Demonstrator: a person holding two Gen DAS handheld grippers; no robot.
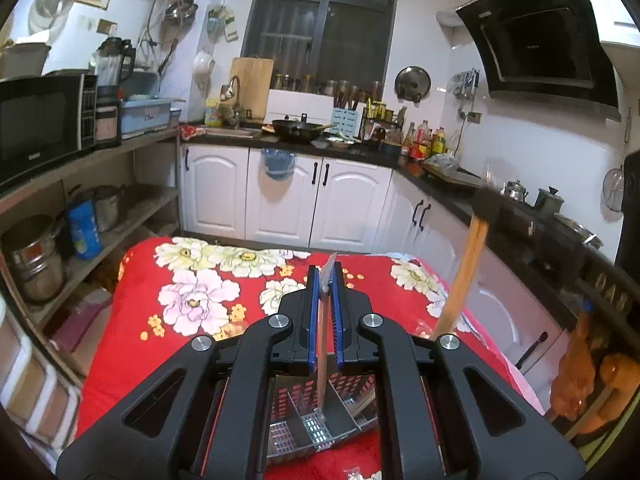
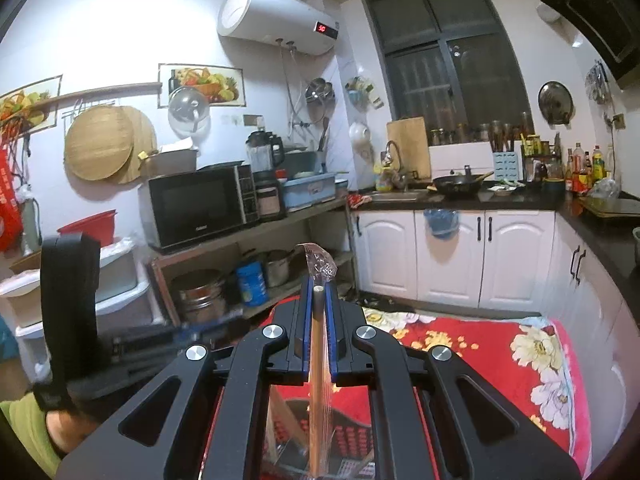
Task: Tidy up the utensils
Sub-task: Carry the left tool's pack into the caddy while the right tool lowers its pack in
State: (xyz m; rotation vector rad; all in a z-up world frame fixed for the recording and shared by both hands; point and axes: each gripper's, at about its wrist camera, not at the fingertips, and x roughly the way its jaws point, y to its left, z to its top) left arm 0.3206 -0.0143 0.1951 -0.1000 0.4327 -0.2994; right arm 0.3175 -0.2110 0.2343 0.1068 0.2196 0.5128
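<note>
Jaws on your left gripper (image 1: 327, 280) are pinched shut on a thin wooden utensil (image 1: 321, 344) in clear wrapping, which stands upright over the perforated metal utensil caddy (image 1: 308, 432) on the red floral cloth (image 1: 208, 280). Your right gripper (image 2: 319, 292) is likewise clamped tight on a slim wooden stick (image 2: 318, 384) sleeved in plastic wrap (image 2: 320, 264), held above the same cloth, with the caddy partly visible beneath it.

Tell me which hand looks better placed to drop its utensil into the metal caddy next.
Left, probably. The left gripper holds its wrapped wooden utensil upright, tip just above a compartment of the perforated metal caddy. The right gripper's utensil seems higher and off-centre.
</note>
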